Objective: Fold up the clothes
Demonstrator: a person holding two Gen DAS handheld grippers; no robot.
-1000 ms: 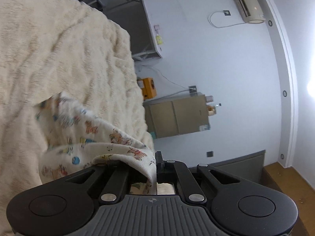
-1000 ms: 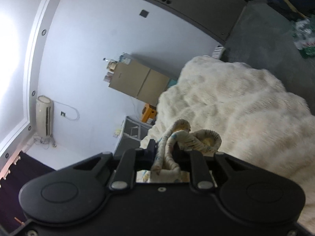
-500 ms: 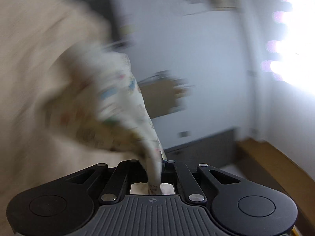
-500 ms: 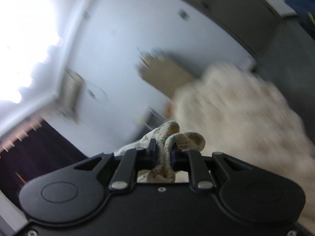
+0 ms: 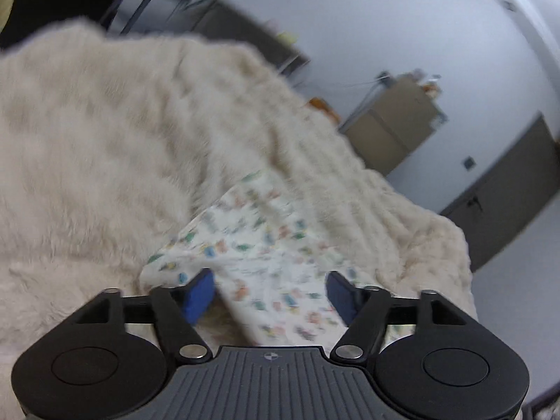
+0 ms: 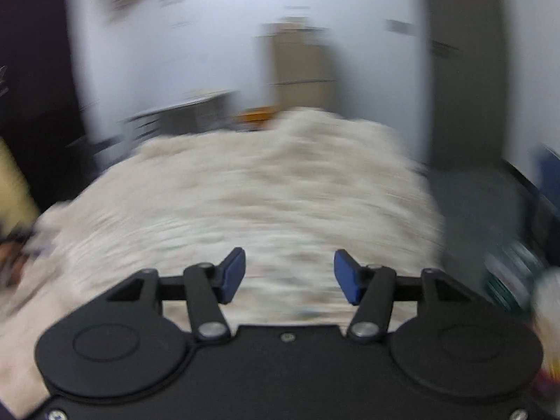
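Cloth with a small coloured print (image 5: 269, 255) lies spread on the cream fleece blanket (image 5: 105, 147), just ahead of the left tool (image 5: 269, 292), whose blue pads (image 5: 199, 294) stand wide apart with nothing between them. The right tool (image 6: 288, 276) is likewise wide and empty, over the same blanket; heavy blur there hides the garment's outline. Lying flat on a soft bed cover suits folding, though whether a fold is already in it cannot be told.
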